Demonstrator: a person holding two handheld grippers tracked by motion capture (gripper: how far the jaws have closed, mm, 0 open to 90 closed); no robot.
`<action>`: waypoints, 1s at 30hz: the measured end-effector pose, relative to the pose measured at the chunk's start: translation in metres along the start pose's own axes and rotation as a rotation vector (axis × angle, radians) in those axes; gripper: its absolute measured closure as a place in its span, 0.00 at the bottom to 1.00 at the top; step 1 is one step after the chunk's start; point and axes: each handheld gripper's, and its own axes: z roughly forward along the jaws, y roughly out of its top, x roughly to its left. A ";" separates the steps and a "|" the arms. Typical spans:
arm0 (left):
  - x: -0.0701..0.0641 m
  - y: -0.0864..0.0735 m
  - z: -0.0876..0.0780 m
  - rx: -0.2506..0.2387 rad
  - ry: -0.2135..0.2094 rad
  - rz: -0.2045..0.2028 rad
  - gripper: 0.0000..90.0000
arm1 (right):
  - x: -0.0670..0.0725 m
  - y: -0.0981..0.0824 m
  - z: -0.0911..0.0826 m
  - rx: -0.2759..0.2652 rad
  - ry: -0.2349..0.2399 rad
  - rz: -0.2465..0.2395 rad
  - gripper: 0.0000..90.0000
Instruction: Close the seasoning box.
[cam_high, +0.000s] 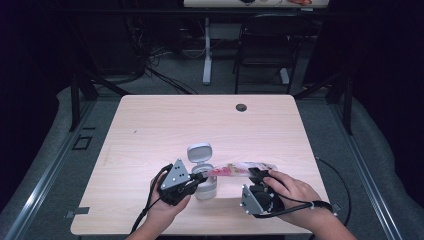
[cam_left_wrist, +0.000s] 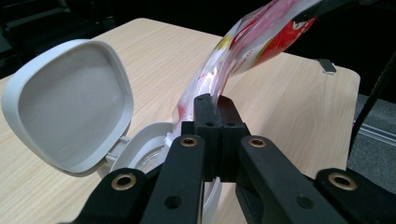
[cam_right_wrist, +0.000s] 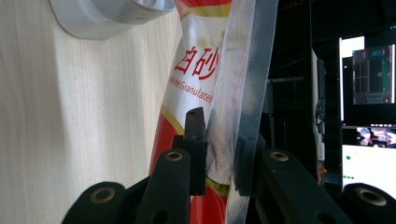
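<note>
While the sachet (cam_high: 239, 170) bridges the two hands, its lower end hangs over the open jar (cam_high: 205, 186) so that the contents can run down into it. The left gripper (cam_high: 199, 176) is clenched on that lower end; in the left gripper view the jaws stand tight together with the film pinched between them, just above the jar's mouth (cam_left_wrist: 154, 161). This grip appears meant to steer the spout. The right gripper (cam_high: 258, 174) carries the far, raised end, which gives the sachet its downward slope toward the jar. In the right gripper view the sachet (cam_right_wrist: 205, 88) passes between the jaws, and its clear sealed edge lies in a visible gap beside one jaw, so the hold looks loose rather than pinched.

The lid (cam_left_wrist: 70, 105) stands hinged back and upright behind the mouth, which leaves the opening free. The jar rests near the front edge of the table (cam_high: 150, 130), between the person's hands.

The sachet is red and white with a yellow band. Red Chinese characters are printed on its white panel, and beneath them the words "White Granulate…" can be read before the print is cut off, which suggests sugar. No writing can be made out on the jar or lid.
</note>
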 end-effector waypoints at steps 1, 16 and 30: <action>0.000 0.000 0.000 -0.001 -0.002 0.001 1.00 | -0.001 0.000 0.000 0.005 -0.001 0.001 0.86; 0.000 0.000 0.000 -0.004 -0.010 0.005 1.00 | -0.002 0.009 0.001 -0.055 0.005 0.075 0.86; -0.001 -0.001 0.000 -0.012 -0.001 0.004 0.95 | 0.000 0.003 0.002 -0.062 0.041 0.192 0.97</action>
